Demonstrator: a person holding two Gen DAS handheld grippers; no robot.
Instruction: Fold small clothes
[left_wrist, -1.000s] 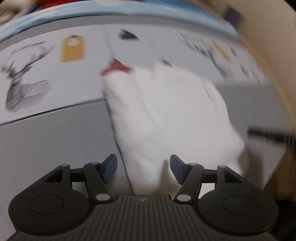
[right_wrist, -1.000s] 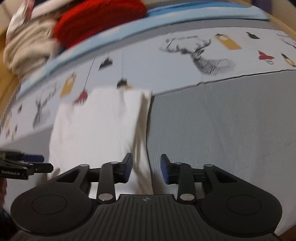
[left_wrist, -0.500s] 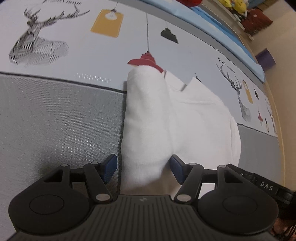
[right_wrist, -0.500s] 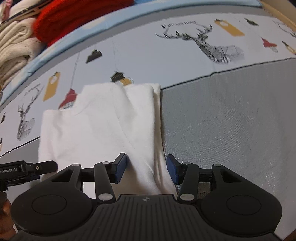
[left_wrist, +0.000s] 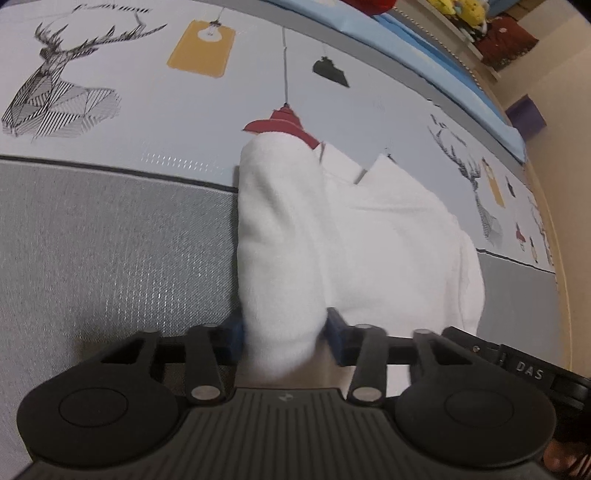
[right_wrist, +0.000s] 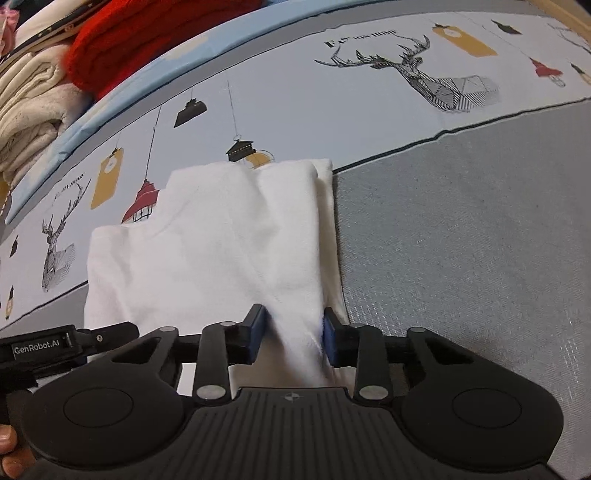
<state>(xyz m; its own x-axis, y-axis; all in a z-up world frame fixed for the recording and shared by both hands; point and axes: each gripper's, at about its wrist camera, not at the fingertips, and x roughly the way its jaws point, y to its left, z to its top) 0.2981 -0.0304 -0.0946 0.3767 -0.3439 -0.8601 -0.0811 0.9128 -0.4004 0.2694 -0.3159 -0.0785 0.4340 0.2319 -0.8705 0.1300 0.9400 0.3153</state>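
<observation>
Both hand-held grippers (left_wrist: 284, 334) (right_wrist: 293, 334) have closed onto the white garment (right_wrist: 221, 243).

Open grey bedspread (right_wrist: 480, 240) is seen right of the white garment (right_wrist: 221, 240) — flat and unobstructed; the far left is blocked by stacked folded clothes (right_wrist: 55, 85).

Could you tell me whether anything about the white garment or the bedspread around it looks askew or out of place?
Nothing stands out. The white garment lies partly folded on the printed bedspread, with the left gripper and right gripper each closed on a bunched near edge. No stains or tears show.
</observation>
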